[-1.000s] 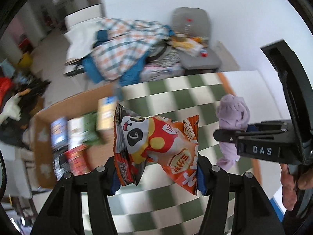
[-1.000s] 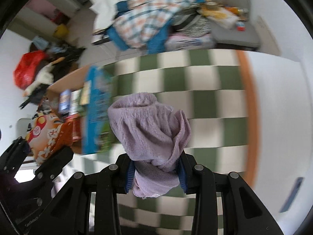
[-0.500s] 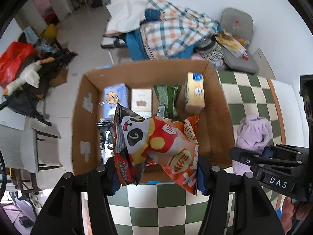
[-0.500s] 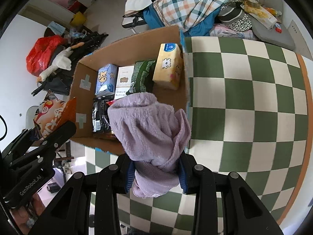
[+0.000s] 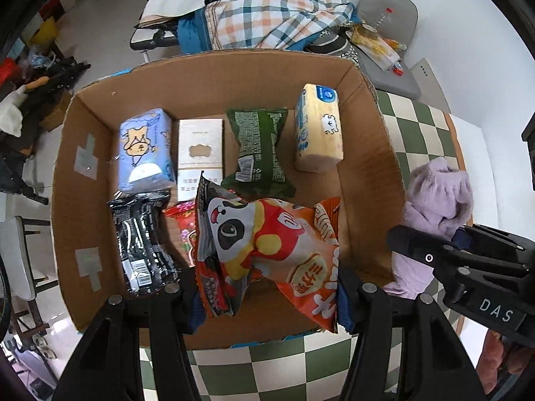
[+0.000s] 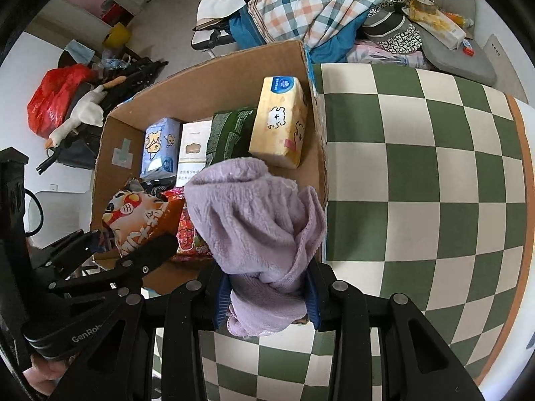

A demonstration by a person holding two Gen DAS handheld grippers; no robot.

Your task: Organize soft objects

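2 soft things are held over the cardboard box [image 5: 374, 153]: the left hand-held gripper [image 5: 267, 287] is clamped on an orange snack bag [image 5: 267, 244] above the packets inside, and the right hand-held gripper [image 6: 265, 295] grips a purple towel [image 6: 257, 230] at the box's edge beside the checkered surface [image 6: 418, 173].

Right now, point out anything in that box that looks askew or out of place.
Nothing looks damaged or spilled. Only the yellow tissue pack sits apart, tilted against the right wall of the cardboard box, while the blue tissue pack, white pack and green packet lie in a row.
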